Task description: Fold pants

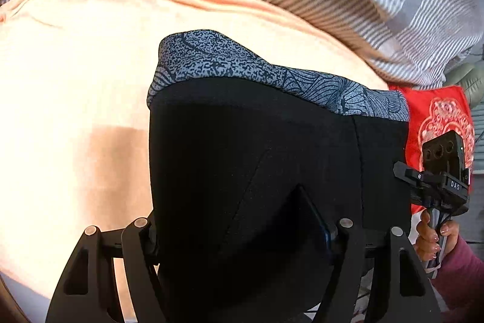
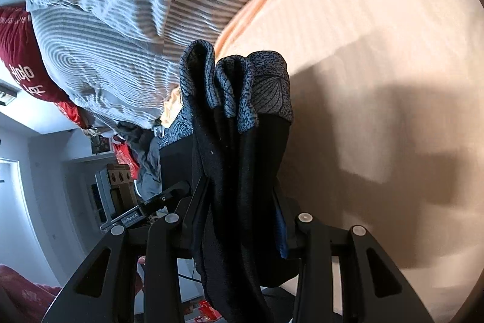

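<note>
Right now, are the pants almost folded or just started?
Partly done, I think. The black pants with a grey patterned waistband already hang doubled in layers. Both the left gripper and right gripper pinch them above the peach bedsheet. Still left: laying them flat and finishing the folds.

"das" on right gripper [image 1: 435, 186]; probably "genrobot.ai" on left gripper [image 2: 145, 211].

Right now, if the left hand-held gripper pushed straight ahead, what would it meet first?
The black pants already fill its jaws; beyond their patterned waistband, likely the peach sheet, though depth is unclear.
</note>
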